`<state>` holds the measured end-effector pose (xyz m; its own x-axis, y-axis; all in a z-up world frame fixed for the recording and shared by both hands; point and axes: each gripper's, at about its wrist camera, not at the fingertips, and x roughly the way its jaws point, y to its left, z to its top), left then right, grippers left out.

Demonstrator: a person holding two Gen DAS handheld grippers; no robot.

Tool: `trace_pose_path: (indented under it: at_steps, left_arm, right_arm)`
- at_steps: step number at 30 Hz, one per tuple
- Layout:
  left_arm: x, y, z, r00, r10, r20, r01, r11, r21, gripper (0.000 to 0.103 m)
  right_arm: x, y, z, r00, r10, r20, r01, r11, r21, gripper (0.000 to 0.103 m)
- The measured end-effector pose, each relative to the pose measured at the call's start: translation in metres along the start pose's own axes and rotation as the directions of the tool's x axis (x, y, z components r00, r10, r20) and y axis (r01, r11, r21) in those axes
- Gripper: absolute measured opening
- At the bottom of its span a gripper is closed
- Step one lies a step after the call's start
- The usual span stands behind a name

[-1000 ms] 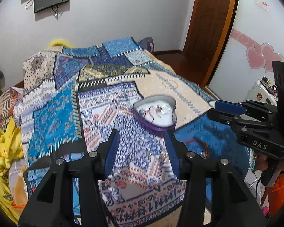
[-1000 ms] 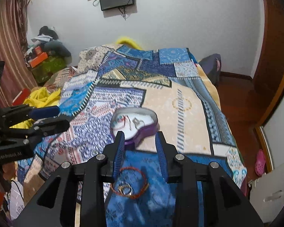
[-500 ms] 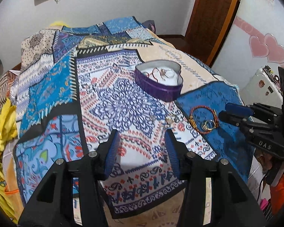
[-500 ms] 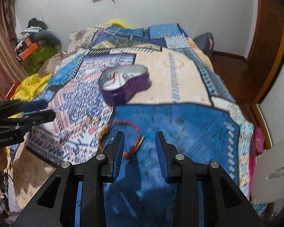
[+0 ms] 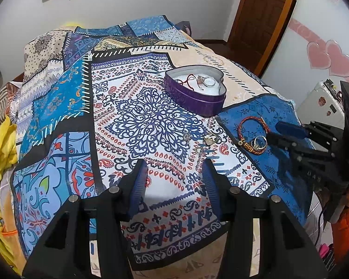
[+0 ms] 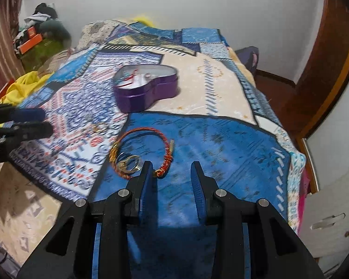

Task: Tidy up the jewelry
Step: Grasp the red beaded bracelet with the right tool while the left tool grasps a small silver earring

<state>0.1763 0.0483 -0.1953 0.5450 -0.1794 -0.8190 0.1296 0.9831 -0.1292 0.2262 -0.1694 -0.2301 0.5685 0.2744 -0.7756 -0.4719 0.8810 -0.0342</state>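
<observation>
A purple heart-shaped tin [image 5: 195, 93] stands open on the patterned bedspread, holding a ring and a red cord; it also shows in the right wrist view [image 6: 146, 88]. A red-and-gold braided bracelet [image 5: 252, 130] lies on the blue patch with a gold ring [image 5: 258, 143] beside it; both show in the right wrist view, bracelet [image 6: 165, 144] and ring [image 6: 130, 164]. Small rings and earrings [image 5: 208, 138] lie on the white patterned patch. My left gripper [image 5: 175, 174] is open and empty above the bed's near edge. My right gripper [image 6: 171, 174] is open and empty, just right of the bracelet.
The bedspread [image 5: 58, 107] covers the whole bed. Yellow cloth [image 5: 0, 153] lies at the left edge. A wooden door [image 5: 263, 16] and white wall with pink hearts [image 5: 330, 58] stand to the right. A pile of clothes [image 6: 39, 30] sits far left.
Both grippers have pulled back and lowered toward the bed's near end. The tin now sits farther off, and the bracelet lies just at the right gripper's fingertips. Both stayed open.
</observation>
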Motion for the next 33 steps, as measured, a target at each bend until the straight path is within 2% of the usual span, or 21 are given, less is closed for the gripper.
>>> trace_pose_path:
  at_steps: [8,12,15,22,25,28,33]
  left_arm:
    - [0.011,-0.004,0.005,1.0,-0.003,-0.006,0.003,1.0,0.018,0.048]
    - [0.021,-0.005,0.011,1.0,-0.008,-0.017,0.009,1.0,0.025,0.048]
    - [0.029,-0.003,0.016,1.0,-0.011,-0.026,0.011,1.0,0.016,0.047]
    - [0.046,-0.001,0.026,0.997,-0.039,-0.063,0.039,0.999,0.001,0.025]
    - [0.051,-0.004,0.028,0.997,-0.039,-0.064,0.04,0.999,0.009,0.019]
    - [0.054,-0.007,0.029,0.998,-0.029,-0.062,0.031,0.999,0.023,0.008]
    - [0.051,-0.002,0.031,0.998,-0.045,-0.052,0.045,0.999,-0.012,0.006]
  right_arm:
    - [0.006,-0.007,0.005,0.999,0.041,0.018,-0.042,0.999,0.029,0.03]
    - [0.012,0.002,0.003,0.999,0.027,0.032,-0.027,1.0,-0.008,0.012]
    - [0.014,0.003,0.003,0.999,0.028,0.041,-0.028,1.0,-0.004,0.008]
    - [0.014,-0.001,0.009,0.996,0.066,0.059,-0.067,0.997,0.023,0.007]
    - [0.012,-0.004,0.012,0.994,0.088,0.072,-0.091,0.995,0.046,0.007]
    - [0.008,-0.004,0.015,0.991,0.1,0.086,-0.104,0.993,0.048,0.006]
    - [0.003,-0.004,0.019,0.988,0.109,0.105,-0.115,0.992,0.052,0.006]
